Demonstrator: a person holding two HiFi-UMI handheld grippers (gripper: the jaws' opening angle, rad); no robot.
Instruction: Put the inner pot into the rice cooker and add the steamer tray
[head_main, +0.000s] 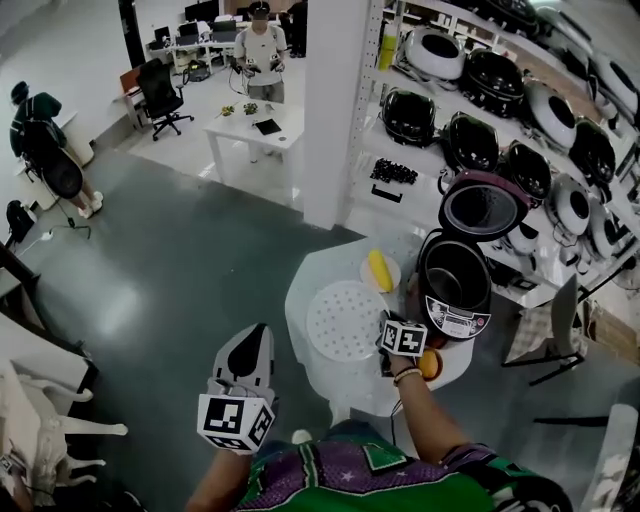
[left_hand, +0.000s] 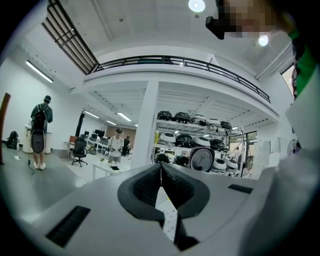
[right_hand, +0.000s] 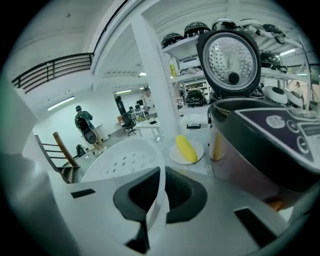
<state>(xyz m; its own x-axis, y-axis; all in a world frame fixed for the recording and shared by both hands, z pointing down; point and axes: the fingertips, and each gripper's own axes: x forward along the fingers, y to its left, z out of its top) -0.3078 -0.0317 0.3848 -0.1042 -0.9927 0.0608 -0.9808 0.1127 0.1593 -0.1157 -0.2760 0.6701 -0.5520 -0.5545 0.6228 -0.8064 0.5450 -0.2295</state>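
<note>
Inner pot looks already in the rice cooker (head_main: 455, 275), so it's tray time. Right tongs (right_hand: 159, 190) pinch the steamer tray (head_main: 345, 320) by its rim, above the worktop (head_main: 310, 290) (left tongs (left_hand: 161, 182) closed, empty). Next: carry it level toward 2 o'clock and lower it into the open cooker.

Bright, even indoor light is filling all views. A round ceiling lamp (left_hand: 196, 5) is glaring overhead in the left gripper view; a strip light (right_hand: 61, 103) is glowing in the right one. Both gripper views are bending hard at the rims, fading into dark corners. Shadows on the grey floor (head_main: 200, 260) are showing only faintly
</note>
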